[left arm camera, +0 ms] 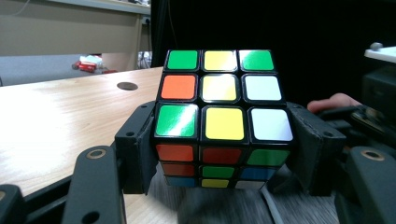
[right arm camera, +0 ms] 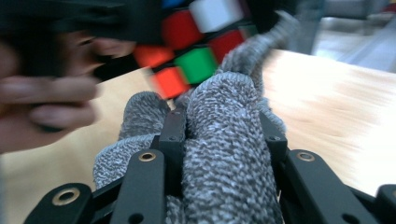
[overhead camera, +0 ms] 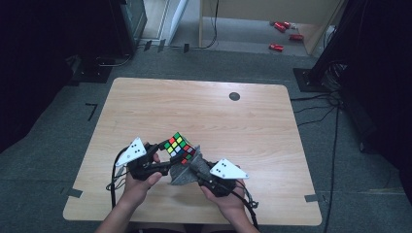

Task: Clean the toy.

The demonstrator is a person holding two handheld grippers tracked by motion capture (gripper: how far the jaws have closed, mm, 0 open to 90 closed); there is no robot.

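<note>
Work in hand is at the near edge of a light wooden table (overhead camera: pixel 145 104), where a person holds a two-jaw gripper in each hand. The left gripper (left arm camera: pixel 224 140) is clamped on a multicoloured plastic puzzle cube with black edges (left arm camera: pixel 222 116): in the left gripper view its two black jaws press against opposite sides of the cube's lower layers, and the cube's upper face shows green, yellow, orange and white stickers. In the high view the cube (overhead camera: pixel 180 147) is lifted above the table, tilted, between the two tools and just left of the table's middle line. The right gripper (right arm camera: pixel 224 135) is closed on a grey, nubbly terry cloth (right arm camera: pixel 224 154); in the right gripper view a thick roll of the cloth is pinched between the jaws, with more fabric bulging out to the left and beyond the tips. The far end of the cloth reaches up to the cube's red and green stickers (right arm camera: pixel 196 60) and appears to touch the cube, though the picture is blurred there. In the high view the cloth (overhead camera: pixel 184 174) hangs below and beside the cube, between the left gripper (overhead camera: pixel 163 162) and the right gripper (overhead camera: pixel 197 167). A small dark round disc (overhead camera: pixel 234 96) is set in the table's far part, well apart from the work.
</note>
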